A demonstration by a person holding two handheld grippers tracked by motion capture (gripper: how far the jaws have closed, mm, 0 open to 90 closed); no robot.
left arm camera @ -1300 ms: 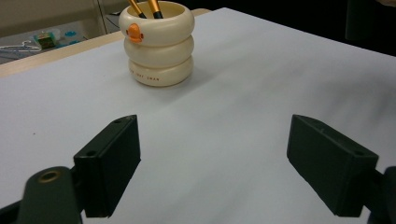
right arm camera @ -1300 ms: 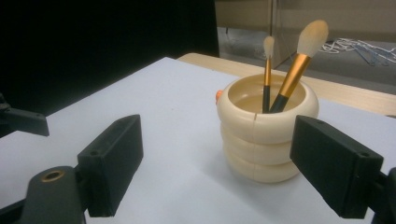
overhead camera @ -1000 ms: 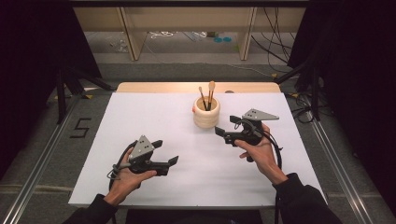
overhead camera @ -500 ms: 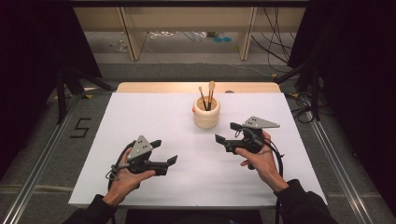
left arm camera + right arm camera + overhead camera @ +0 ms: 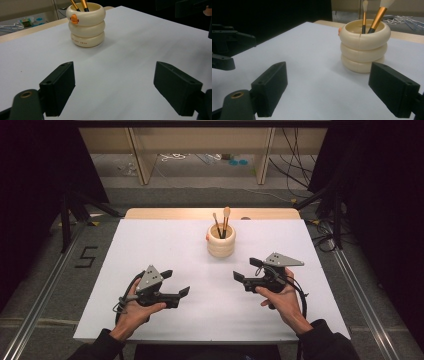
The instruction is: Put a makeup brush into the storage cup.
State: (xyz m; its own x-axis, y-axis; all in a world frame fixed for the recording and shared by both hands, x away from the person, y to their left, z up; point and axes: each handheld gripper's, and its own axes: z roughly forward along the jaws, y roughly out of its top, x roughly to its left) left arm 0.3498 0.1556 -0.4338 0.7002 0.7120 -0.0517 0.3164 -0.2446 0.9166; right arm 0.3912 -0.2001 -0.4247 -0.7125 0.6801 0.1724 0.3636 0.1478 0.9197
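R gripper (image 5: 248, 269) has drawn back toward the person since 1 s ago, away from the brush holder (image 5: 221, 240); L gripper (image 5: 176, 282) approx. unchanged.

Both grippers held just above the white table sheet (image 5: 150, 245), jaws spread wide, nothing between them; each gripper view shows bare sheet between its own jaws. L gripper near-left of sheet, R gripper near-right, well apart, jaws angled inward. Holder = cream pot of three stacked rings w/ small orange duck bill on top ring, upright at centre-far of sheet, beyond both grippers, clear of both. Two makeup brushes (image 5: 223, 221) w/ orange-gold handles stand in it, bristles up, leaning.
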